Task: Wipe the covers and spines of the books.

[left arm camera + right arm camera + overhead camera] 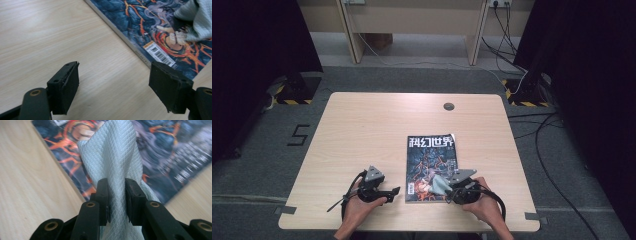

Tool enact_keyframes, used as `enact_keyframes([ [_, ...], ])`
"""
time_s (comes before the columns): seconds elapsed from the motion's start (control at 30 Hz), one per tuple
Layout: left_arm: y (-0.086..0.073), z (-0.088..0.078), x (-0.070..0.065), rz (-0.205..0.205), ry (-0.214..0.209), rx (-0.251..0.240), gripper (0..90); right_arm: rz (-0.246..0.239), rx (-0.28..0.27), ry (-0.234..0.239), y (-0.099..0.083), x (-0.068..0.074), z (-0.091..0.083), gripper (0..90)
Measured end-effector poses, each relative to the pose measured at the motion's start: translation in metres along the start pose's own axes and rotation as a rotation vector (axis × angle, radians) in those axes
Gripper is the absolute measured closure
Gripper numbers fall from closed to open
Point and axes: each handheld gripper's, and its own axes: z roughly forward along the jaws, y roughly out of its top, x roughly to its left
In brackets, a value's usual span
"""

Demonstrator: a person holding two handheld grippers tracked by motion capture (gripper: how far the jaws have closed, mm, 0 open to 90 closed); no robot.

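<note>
- The biggest thing here is the light wood table (362,130), pale grain all over, with a little round dark grommet (449,106) set into it near the far edge.
- Next down is the magazine (432,155), lying flat on the table a bit right of centre, cover up. Dark blue art with orange-red streaks, big white characters across the top, and a barcode sticker (158,53) near the corner closest to the left gripper. Its near edge sits close to the person's side of the table.
- No boxes, trays or bins on the table, so nothing is sitting inside anything. It's just the magazine and what's on top of it.
- The cloth (112,157) is a pale grey-white wipe with a quilted diamond texture. It's over the lower right part of the magazine cover, bunched up and pinched at one end, with the loose end draped onto the artwork.
- The right gripper (117,200) has its jaws clenched on that cloth, with the fabric squeezed between the two black pads. In the high view it's at the magazine's near right corner.
- The left gripper (113,82) is released, jaws spread wide with bare table between them. It sits just left of the magazine, not touching it.
</note>
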Motion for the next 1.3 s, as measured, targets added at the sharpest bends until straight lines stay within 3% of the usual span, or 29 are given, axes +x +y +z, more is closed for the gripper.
enact_keyframes([
  [0.1, 0.0, 0.007, -0.017, 0.019, -0.034, -0.003, 23.0, 0.026, -0.009, -0.003, -0.007, -0.005, -0.004, 75.0],
  [0.23, -0.001, 0.015, -0.03, 0.053, -0.039, 0.014, 22.8, 0.012, 0.001, -0.006, -0.008, -0.001, -0.005, 75.1],
  [0.6, -0.001, 0.016, -0.028, 0.068, -0.011, 0.017, 20.4, 0.019, 0.007, 0.016, -0.008, -0.002, -0.005, 74.6],
  [0.67, -0.001, 0.015, -0.029, 0.066, -0.009, 0.014, 20.5, 0.016, 0.029, -0.021, -0.004, -0.01, -0.004, 74.8],
  [1.1, -0.002, 0.015, -0.029, 0.069, -0.01, 0.013, 20.9, 0.057, 0.045, -0.074, 0.018, -0.047, 0.014, 75.1],
  [1.3, -0.002, 0.016, -0.028, 0.071, -0.013, 0.011, 20.8, 0.091, 0.047, -0.101, 0.035, -0.071, 0.027, 75.2],
])
